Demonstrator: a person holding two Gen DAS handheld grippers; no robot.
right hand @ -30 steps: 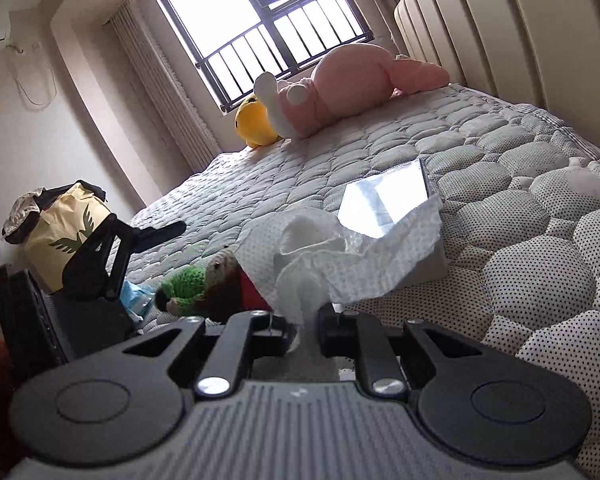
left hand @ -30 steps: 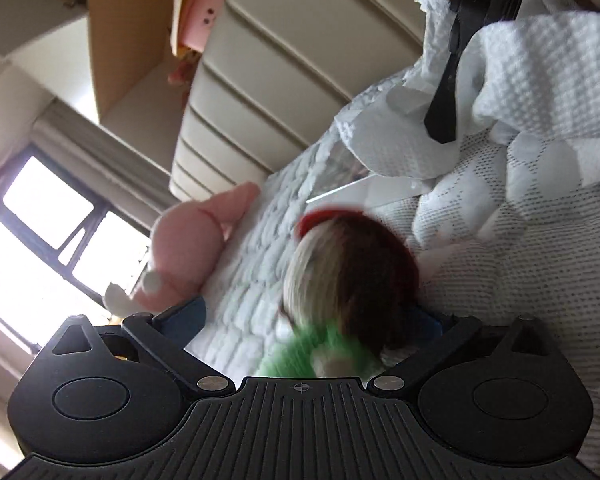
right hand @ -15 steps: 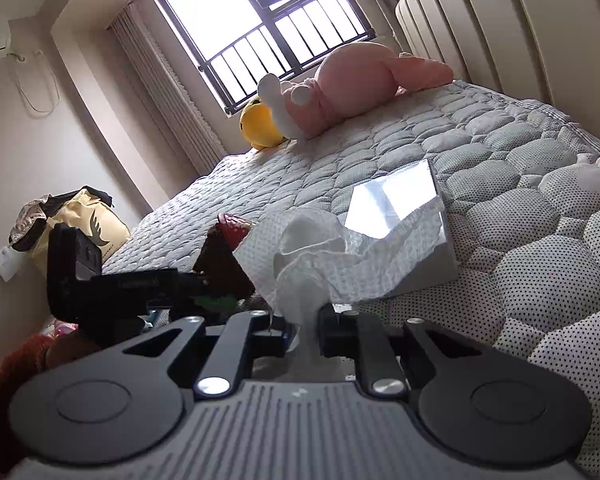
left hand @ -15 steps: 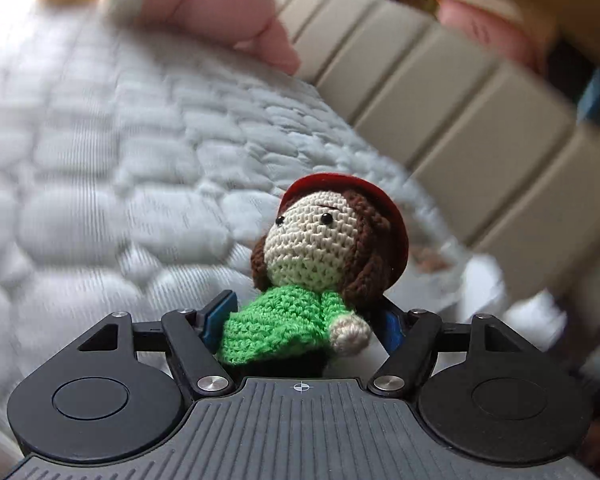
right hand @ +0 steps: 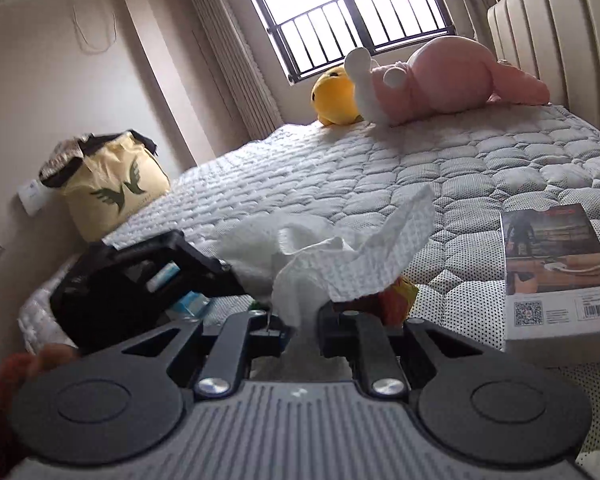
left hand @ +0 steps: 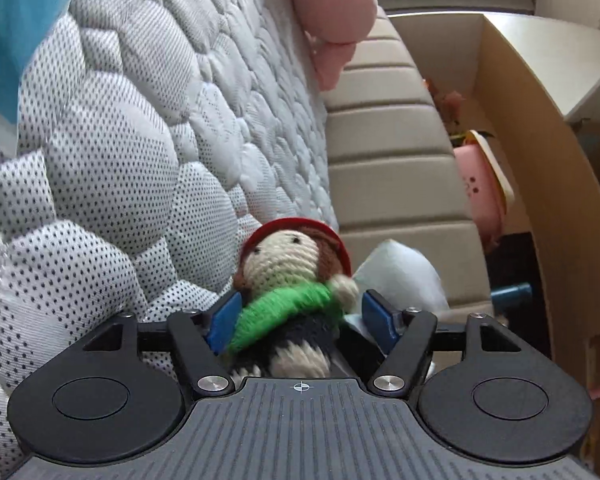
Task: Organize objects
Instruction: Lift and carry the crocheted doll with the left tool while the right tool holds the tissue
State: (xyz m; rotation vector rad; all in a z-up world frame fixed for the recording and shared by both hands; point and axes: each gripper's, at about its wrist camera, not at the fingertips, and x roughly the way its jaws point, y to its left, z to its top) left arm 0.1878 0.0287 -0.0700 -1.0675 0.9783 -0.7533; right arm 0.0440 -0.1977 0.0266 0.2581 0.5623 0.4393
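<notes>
Crocheted doll point(left hand: 296, 280) with a red hat, brown hair and green jumper lies between the blue pads of the left tongs point(left hand: 300, 316), which are spread fairly wide. The left pad point(left hand: 224, 320) touches its green sleeve, while the right pad point(left hand: 376, 316) stands clear of it, so the hold looks loose. Half a second ago the doll sat upright and faced the camera with both pads close against it; now it leans to the right and its dark lower body points toward the camera. The view has also swung: the quilted mattress point(left hand: 120, 168) now fills the left, the padded headboard point(left hand: 384, 184) the far middle, and a wooden shelf unit point(left hand: 540, 168) the right. A pink plush point(left hand: 332, 8) shows at the far top.

From the right wrist, the right tongs point(right hand: 302, 316) are pinched narrow on a white tissue point(right hand: 340, 264), as before. The left tongs' black body point(right hand: 140, 276) now lies low at the near left on the bed, where earlier it was raised. A box point(right hand: 556, 268) lies at the right, now showing its printed face rather than glare. The pink plush point(right hand: 440, 80) and a yellow plush point(right hand: 334, 96) lie far off below the window.
</notes>
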